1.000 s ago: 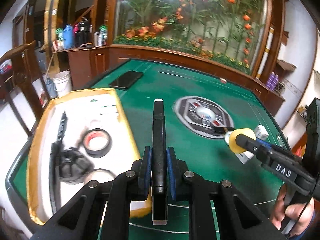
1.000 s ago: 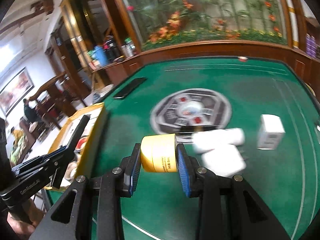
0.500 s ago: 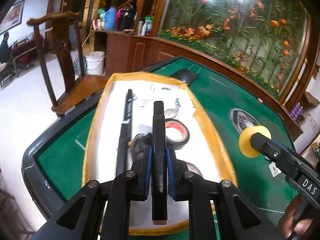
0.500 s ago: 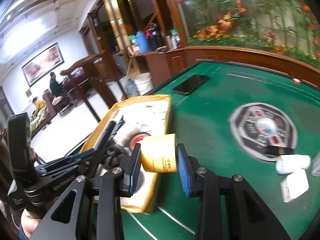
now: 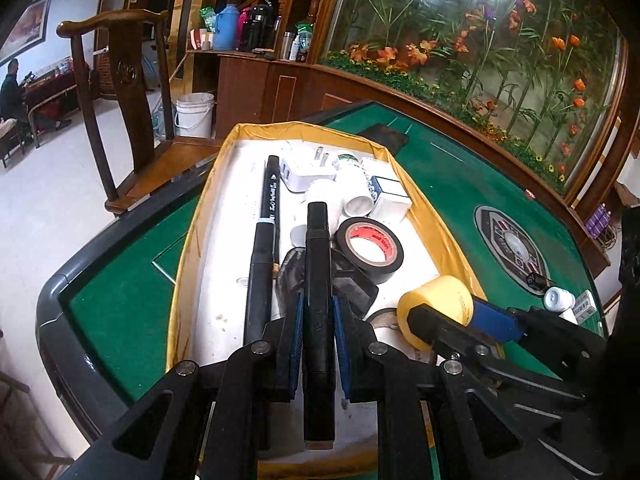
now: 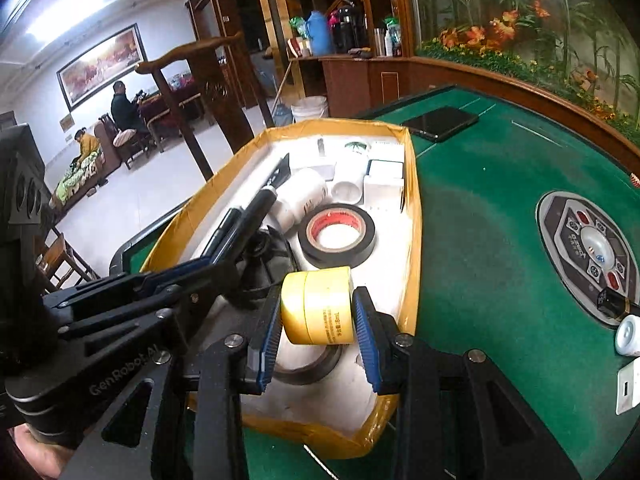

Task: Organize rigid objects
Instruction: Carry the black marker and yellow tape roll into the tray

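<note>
Left gripper (image 5: 316, 312): my blue pads are clamped tight on a black marker (image 5: 318, 280), held lengthwise between the fingers, tip pointing away from me over the tray.
Right gripper (image 6: 318, 320): my pads press both flat ends of a yellow jar (image 6: 318, 306), which lies on its side between them, above the near end of the tray.
Tray (image 5: 196, 220): yellow-rimmed, white inside, resting on the green table (image 5: 440, 184) at its left end.
In the tray: a long black pen (image 5: 262, 240) along the left side, a roll of black tape (image 5: 370, 248) with a red core near the middle, white bottles (image 5: 354, 188) and a small white box (image 5: 390, 200) at the far end.
On the felt: a small white bottle (image 6: 628, 334) and a dark phone (image 6: 440, 122), both outside the tray, well apart from each other.
</note>
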A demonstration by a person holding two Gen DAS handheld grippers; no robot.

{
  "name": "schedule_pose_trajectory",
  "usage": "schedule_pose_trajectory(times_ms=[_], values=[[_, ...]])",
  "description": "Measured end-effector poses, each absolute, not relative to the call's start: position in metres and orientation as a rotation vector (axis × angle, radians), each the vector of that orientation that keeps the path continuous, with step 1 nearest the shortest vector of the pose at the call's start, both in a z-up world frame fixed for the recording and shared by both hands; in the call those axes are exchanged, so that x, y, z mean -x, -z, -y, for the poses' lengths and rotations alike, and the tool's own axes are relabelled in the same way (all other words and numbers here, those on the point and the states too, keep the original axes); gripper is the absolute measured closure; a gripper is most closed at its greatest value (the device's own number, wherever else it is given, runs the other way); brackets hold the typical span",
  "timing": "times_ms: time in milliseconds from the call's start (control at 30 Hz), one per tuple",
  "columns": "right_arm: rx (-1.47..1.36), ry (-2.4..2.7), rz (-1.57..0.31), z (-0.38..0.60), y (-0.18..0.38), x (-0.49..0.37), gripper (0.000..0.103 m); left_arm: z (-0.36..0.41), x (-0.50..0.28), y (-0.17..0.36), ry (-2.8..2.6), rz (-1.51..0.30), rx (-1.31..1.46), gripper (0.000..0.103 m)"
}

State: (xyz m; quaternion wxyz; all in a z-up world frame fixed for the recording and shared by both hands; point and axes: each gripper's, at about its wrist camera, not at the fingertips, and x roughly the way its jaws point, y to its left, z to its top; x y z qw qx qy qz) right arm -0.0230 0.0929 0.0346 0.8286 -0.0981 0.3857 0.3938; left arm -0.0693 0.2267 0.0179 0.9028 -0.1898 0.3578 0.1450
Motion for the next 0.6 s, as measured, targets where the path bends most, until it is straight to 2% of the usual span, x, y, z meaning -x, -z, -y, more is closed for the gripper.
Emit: schedule_pose_trajectory(times_ms=[500,600], values=[[0.203,-0.871,-0.825,-0.091,-0.033,0.023,0.068,-0.245,0.076,-0.016,-0.363,-0.741,0.421,0.088],[0.222,-0.890,-0.814,-0.094,-0.033,0.027,0.065,-0.246,0.076,-0.015,-0.369,-0.745,0.428,0.087]])
